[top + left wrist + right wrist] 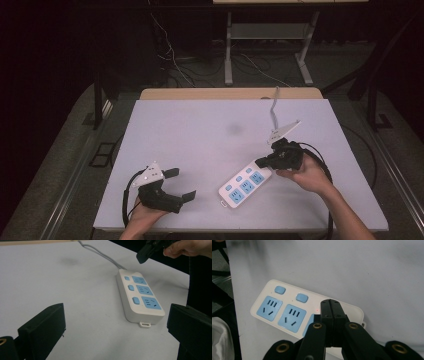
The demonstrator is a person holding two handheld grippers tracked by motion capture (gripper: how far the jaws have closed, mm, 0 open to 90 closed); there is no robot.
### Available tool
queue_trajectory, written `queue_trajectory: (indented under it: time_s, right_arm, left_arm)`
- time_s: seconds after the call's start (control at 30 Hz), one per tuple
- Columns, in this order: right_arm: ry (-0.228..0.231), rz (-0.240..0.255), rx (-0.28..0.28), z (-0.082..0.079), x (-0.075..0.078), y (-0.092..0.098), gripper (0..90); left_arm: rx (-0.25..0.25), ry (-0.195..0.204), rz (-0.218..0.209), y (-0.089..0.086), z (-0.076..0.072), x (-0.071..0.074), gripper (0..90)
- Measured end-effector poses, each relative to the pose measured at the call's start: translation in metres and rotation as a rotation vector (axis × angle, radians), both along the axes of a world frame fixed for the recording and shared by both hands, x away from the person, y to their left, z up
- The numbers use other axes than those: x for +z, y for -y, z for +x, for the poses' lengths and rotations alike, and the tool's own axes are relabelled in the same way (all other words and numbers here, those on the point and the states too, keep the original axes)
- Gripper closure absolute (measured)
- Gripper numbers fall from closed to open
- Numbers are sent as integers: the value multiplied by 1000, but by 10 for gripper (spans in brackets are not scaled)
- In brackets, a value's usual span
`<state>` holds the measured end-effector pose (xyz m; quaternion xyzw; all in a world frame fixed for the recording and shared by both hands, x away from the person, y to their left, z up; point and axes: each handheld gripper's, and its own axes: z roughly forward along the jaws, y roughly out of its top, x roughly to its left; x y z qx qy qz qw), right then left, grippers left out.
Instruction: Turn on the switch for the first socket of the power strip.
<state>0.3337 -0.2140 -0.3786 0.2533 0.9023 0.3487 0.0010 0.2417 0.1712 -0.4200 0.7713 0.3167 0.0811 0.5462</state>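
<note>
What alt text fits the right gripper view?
The right tongs, shut with nothing between them, point at a white power strip with blue sockets and blue switches, over the switch nearest its cord end. The strip lies flat on a white table.

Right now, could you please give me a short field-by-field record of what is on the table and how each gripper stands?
surface: white table
object: white power strip with three blue sockets and three blue buttons, lying flat
cord: grey cable runs from the strip's far end toward the back of the table
left gripper: jaws wide open, holding nothing, apart from the strip
right gripper: jaws shut together, tips over the strip's cord end; contact cannot be told
indicator: small red dot on the strip
</note>
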Motion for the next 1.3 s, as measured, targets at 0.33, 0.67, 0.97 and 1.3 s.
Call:
queue_trajectory:
  time_s: [0.33, 0.67, 0.97, 1.3]
  right_arm:
    - [10, 21, -37, -3, 7, 17, 900]
    - [4, 48, -102, -10, 10, 43, 893]
    - [24, 118, -235, -21, 13, 70, 525]
    - [23, 175, -309, -34, 10, 89, 107]
  left_arm:
    - [1, -1, -2, 0, 0, 0, 4]
    - [2, -2, -4, 0, -1, 0, 4]
    - [4, 0, -4, 0, -1, 0, 4]
    - [5, 0, -3, 0, -1, 0, 4]
